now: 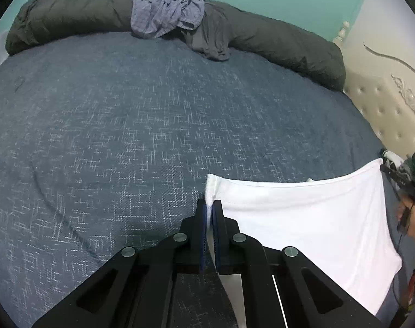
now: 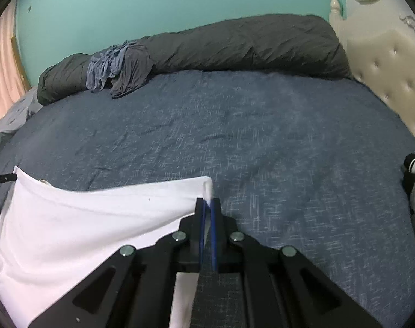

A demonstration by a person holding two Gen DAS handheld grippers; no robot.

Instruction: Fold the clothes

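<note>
Where claws (image 1: 209,207) pinch, white garment (image 1: 303,218) corners hidden.

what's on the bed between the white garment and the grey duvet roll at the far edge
Nothing: between the white garment and the grey duvet roll only bare blue bedspread shows, in both wrist views. The crumpled clothes lie on the roll itself.

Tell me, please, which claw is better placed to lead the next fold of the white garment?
Neither clearly: the left claw and right claw each pinch one corner of the white garment, with open blue bedspread ahead of both. Probably both together.
</note>
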